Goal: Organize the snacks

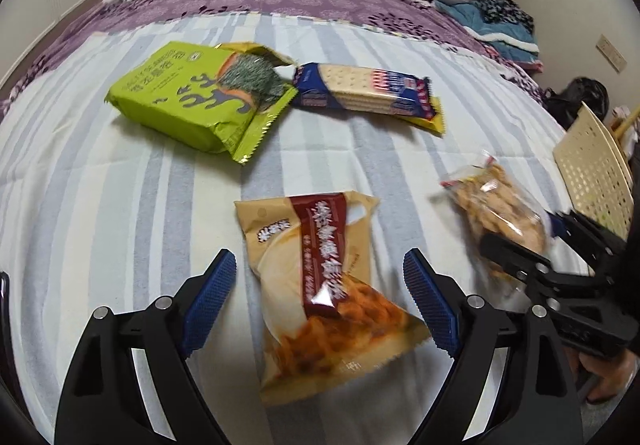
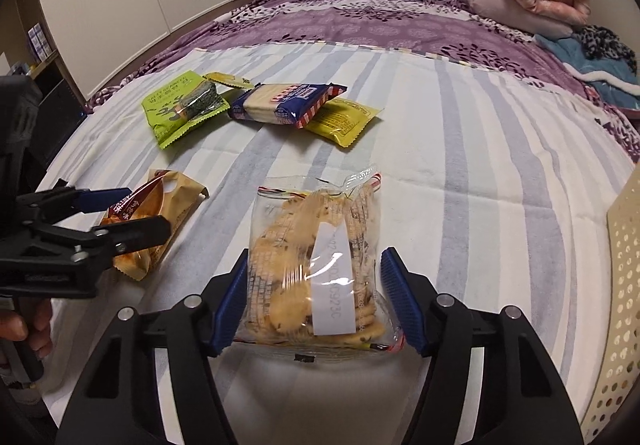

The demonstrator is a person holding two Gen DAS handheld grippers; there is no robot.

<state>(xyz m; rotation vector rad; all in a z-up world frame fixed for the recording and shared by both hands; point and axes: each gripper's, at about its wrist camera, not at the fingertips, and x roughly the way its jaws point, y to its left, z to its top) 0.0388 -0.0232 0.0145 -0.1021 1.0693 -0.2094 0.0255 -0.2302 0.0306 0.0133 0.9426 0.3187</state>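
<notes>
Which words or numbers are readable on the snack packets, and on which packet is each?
"SALTY SEAWEED": green packet.
"C923C", only partly legible: white label on the clear cookie bag.
Beige packet and blue cracker packet: print blurred or too small to read.
</notes>
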